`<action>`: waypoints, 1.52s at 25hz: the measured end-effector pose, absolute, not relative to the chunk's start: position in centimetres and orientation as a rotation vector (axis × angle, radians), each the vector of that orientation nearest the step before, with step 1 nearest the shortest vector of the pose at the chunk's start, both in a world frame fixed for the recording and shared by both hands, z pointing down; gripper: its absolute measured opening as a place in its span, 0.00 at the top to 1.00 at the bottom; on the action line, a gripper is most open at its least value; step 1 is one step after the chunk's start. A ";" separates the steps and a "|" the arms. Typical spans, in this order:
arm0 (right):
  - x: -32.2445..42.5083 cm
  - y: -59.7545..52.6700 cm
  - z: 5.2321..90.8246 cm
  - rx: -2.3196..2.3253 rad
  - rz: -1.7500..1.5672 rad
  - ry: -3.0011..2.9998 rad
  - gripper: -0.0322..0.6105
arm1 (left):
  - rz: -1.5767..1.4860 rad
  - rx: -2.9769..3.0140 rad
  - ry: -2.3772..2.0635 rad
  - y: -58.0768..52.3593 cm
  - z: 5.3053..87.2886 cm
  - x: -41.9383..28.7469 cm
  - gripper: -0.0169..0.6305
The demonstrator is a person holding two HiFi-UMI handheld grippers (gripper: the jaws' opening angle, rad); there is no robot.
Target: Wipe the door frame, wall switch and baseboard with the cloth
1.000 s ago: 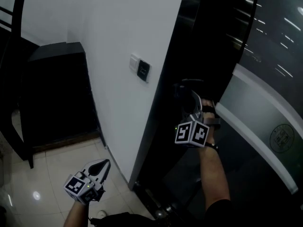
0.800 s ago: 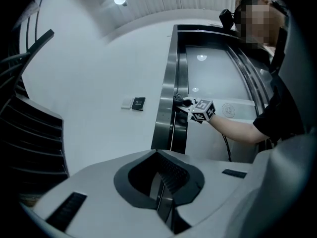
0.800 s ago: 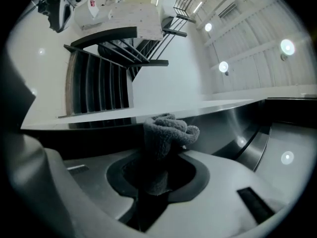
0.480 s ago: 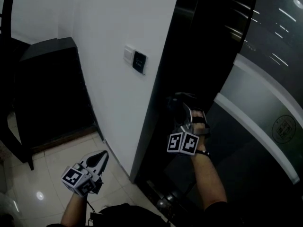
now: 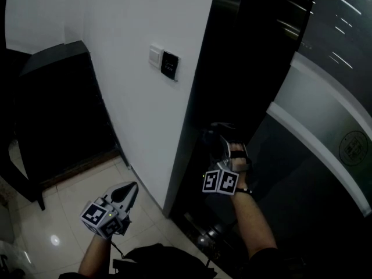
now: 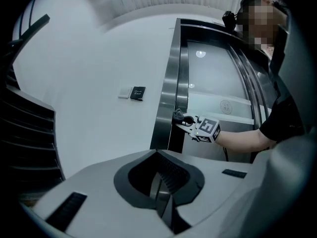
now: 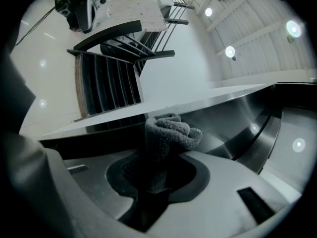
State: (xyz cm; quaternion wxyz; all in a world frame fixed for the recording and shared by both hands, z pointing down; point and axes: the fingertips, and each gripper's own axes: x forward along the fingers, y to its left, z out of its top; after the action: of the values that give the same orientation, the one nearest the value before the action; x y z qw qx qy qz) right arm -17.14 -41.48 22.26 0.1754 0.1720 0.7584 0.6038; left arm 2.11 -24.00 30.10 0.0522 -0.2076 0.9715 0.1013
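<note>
We are holding the cloth [image 7: 171,133] in the right gripper [image 7: 161,165], whose jaws are clamping its lower part. It is a grey, fuzzy wad, bunched up and sticking out past the jaw tips. Its free end is lying against the frame [image 5: 195,121], a dark, glossy metal upright standing at the edge of the white wall [image 5: 133,97]. The switch [image 5: 164,61] is sitting on that wall, just left of the frame and well above the cloth. It is showing as 2 small square plates side by side, 1 white and 1 dark.
</note>
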 end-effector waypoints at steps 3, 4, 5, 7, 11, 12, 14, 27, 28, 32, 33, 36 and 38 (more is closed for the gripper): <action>-17.0 -41.5 24.0 0.518 1.728 2.148 0.80 | 0.323 -0.613 2.951 -23.9 30.0 2.4 0.99; -17.0 -41.5 24.5 0.528 1.729 2.150 0.80 | 0.329 -0.607 2.953 -24.0 29.8 2.4 0.99; -17.0 -41.5 24.9 0.537 1.728 2.155 0.80 | 0.333 -0.605 2.957 -24.0 29.9 2.4 0.99; -17.0 -41.6 25.7 0.557 1.730 2.166 0.80 | 0.322 -0.598 2.971 -23.8 30.4 2.4 0.99; -16.9 -41.6 27.9 0.600 1.749 2.167 0.80 | 0.287 -0.590 3.001 -23.5 31.5 2.4 0.99; -16.9 -41.6 28.5 0.610 1.750 2.166 0.80 | 0.292 -0.584 3.006 -23.5 31.6 2.4 0.99; -16.8 -41.8 29.6 0.628 1.745 2.170 0.80 | 0.312 -0.569 3.019 -23.6 31.7 2.5 0.99; -16.9 -41.9 36.0 0.717 1.725 2.216 0.80 | 0.324 -0.520 3.070 -22.8 33.3 2.3 0.99; -17.0 -41.9 36.6 0.723 1.726 2.217 0.80 | 0.334 -0.514 3.071 -22.7 33.2 2.2 0.99; -16.8 -41.9 38.9 0.761 1.739 2.228 0.80 | 0.352 -0.485 3.086 -22.3 33.4 2.1 0.99; -16.7 -41.9 39.4 0.772 1.741 2.234 0.80 | 0.354 -0.479 3.087 -22.2 33.2 2.0 0.99; -16.5 -41.9 41.0 0.807 1.752 2.247 0.80 | 0.337 -0.462 3.093 -21.6 33.6 2.0 0.99; -16.3 -41.7 42.1 0.829 1.764 2.245 0.80 | 0.320 -0.447 3.095 -21.2 33.9 2.1 0.99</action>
State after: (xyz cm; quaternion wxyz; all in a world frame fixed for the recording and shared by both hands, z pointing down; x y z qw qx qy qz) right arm -16.32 -41.73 42.12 0.0840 0.2780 0.7525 0.5911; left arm 2.09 -21.16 33.92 -0.0010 -0.1421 0.9846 0.1018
